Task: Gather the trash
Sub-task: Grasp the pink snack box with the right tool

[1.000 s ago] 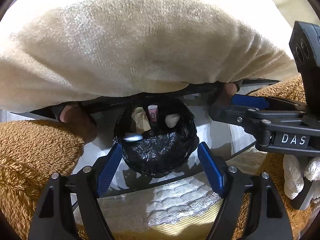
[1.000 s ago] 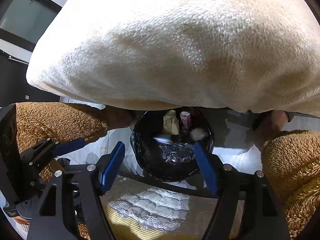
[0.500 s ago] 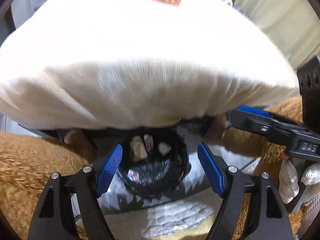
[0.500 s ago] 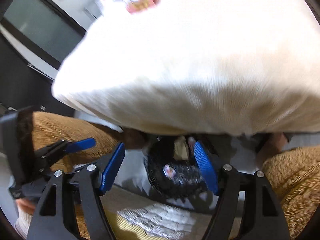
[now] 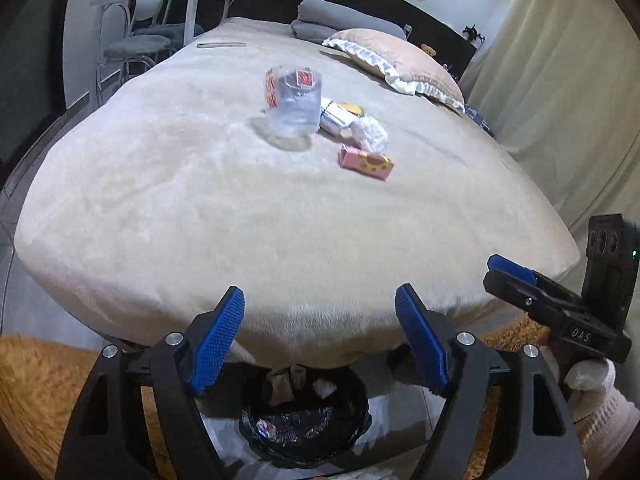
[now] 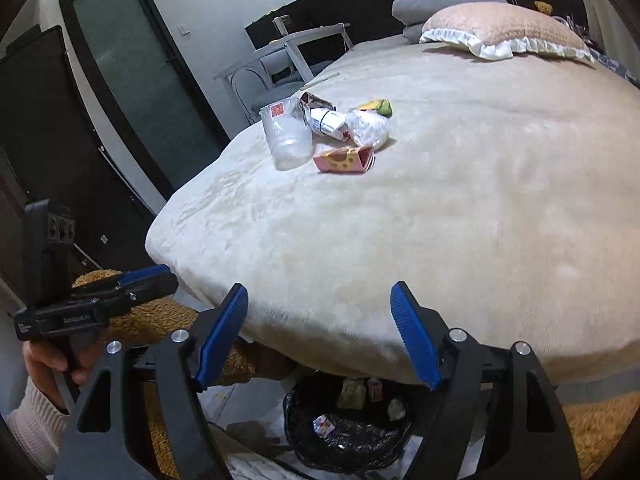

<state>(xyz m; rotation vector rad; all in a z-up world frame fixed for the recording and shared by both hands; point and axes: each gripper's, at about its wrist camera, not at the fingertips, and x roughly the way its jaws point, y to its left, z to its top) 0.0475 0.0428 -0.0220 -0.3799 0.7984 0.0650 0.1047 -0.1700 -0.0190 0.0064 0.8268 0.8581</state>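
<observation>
Item one, my left gripper [image 5: 320,344]: jaws wide, nothing between them, poised over the near edge of the bed [image 5: 200,208]; item two, my right gripper [image 6: 318,336]: jaws wide and just been opening, likewise empty, alongside the left.

Item three, trash bin [image 6: 348,436]: black-lined, on the floor below the bed edge, directly beneath both grippers; several scraps already lie inside.

Item four, remaining trash, clustered mid-bed, well ahead of and above both grippers: clear plastic cup [image 5: 294,104], upright, at the left of the cluster; pink box [image 5: 366,163], lying flat, nearest me, its long axis running roughly across my view; crumpled white wrapper [image 5: 370,134] just behind the box; small carton [image 6: 328,120] touching the cup; yellow-green packet [image 6: 378,107] farthest back.

Judgement: the pink box sits right of the cup, so my right gripper looks the nearer; I would reach forward and close across the box's short side.

Item five, pillow [image 6: 504,28]: at the head of the bed, not trash.
</observation>
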